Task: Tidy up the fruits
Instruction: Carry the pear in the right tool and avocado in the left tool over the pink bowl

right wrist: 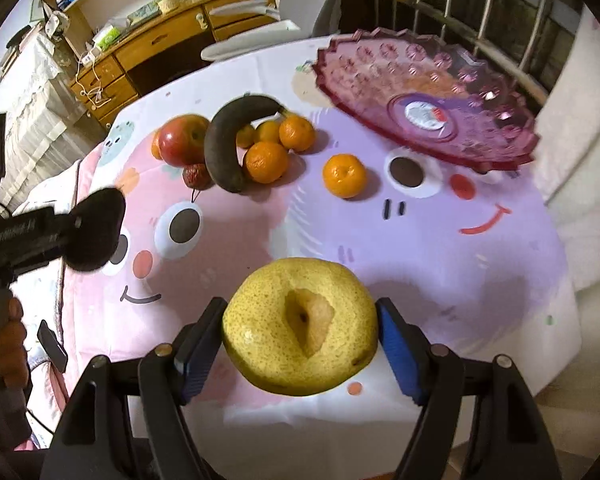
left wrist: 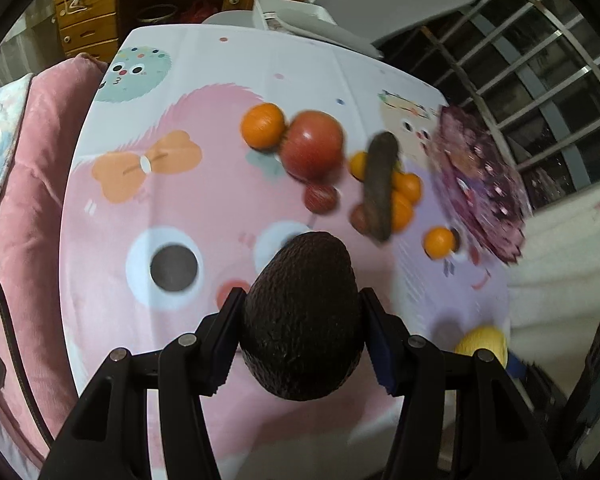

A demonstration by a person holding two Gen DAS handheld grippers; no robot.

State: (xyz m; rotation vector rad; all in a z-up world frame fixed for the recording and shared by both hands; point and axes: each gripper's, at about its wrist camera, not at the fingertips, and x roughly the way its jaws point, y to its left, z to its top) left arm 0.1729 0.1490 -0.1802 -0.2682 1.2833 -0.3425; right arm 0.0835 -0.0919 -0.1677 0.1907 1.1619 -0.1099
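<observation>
My left gripper is shut on a dark avocado held above the table; both show at the left of the right wrist view, avocado. My right gripper is shut on a yellow pear, also above the table; the pear shows in the left wrist view. A pink glass plate stands at the far right of the table, empty. A red apple, a blackened banana, several oranges and a small dark red fruit lie in a cluster. One orange lies apart.
The table wears a pink and lilac cartoon cloth. A pink cushion lies off its left side. A wooden desk with drawers and a barred window stand beyond. White fabric borders the right edge.
</observation>
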